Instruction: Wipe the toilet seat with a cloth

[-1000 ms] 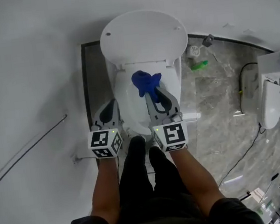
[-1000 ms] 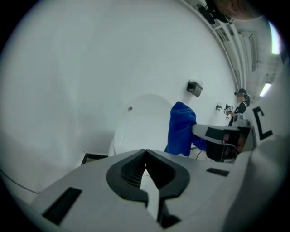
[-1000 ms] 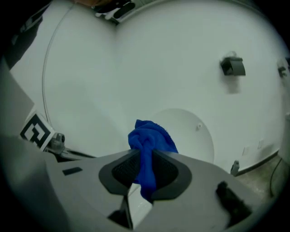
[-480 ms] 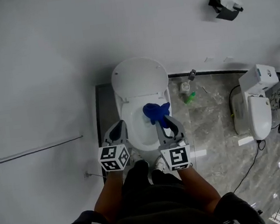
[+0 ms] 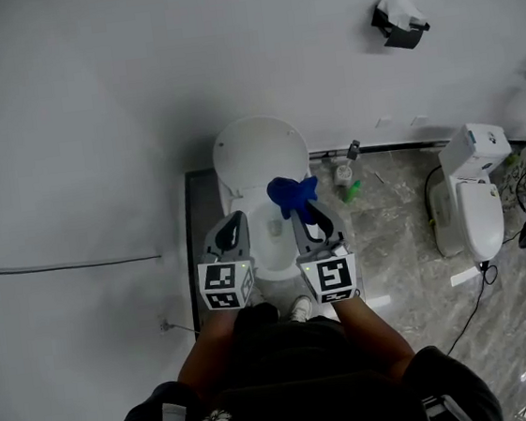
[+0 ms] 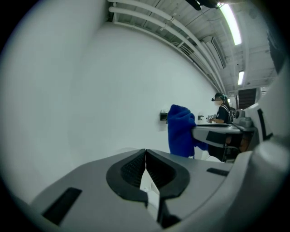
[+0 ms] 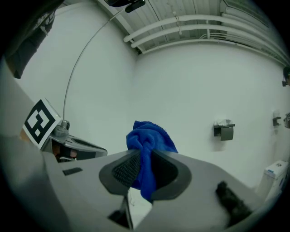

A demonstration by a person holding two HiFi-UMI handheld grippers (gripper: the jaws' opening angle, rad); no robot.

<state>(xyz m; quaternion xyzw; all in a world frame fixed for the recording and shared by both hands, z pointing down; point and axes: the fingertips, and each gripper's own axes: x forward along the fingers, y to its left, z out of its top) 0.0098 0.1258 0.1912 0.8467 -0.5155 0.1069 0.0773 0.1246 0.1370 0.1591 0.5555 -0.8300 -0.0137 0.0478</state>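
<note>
The right tool point(image 7: 144, 156) is clamped on a blue cloth point(image 7: 147, 140). The fabric is pinched between the ribbed pads, bunches out past the tips and hangs a little below them. The left tool point(image 6: 146, 156) is closed on nothing, its pads meeting along a thin line.

In the head view both tools are held side by side over the near part of a white toilet point(image 5: 260, 252), the left tool at the bowl's left side and the right tool at its right. Each carries a marker cube point(image 5: 226, 284) at its near end. The cloth sits over the far right part of the bowl, just near of the raised lid point(image 5: 259, 153). Whether it touches the toilet cannot be told from above. In the right gripper view only bare white wall lies behind it.

To the right of the toilet a green bottle point(image 5: 352, 188) lies on the grey marbled floor point(image 5: 411, 263). Well apart to the right stands a second toilet point(image 5: 474, 200). A paper holder point(image 5: 398, 24) hangs on the far wall. A thin cable point(image 5: 62, 266) runs along the white surface at the left.
</note>
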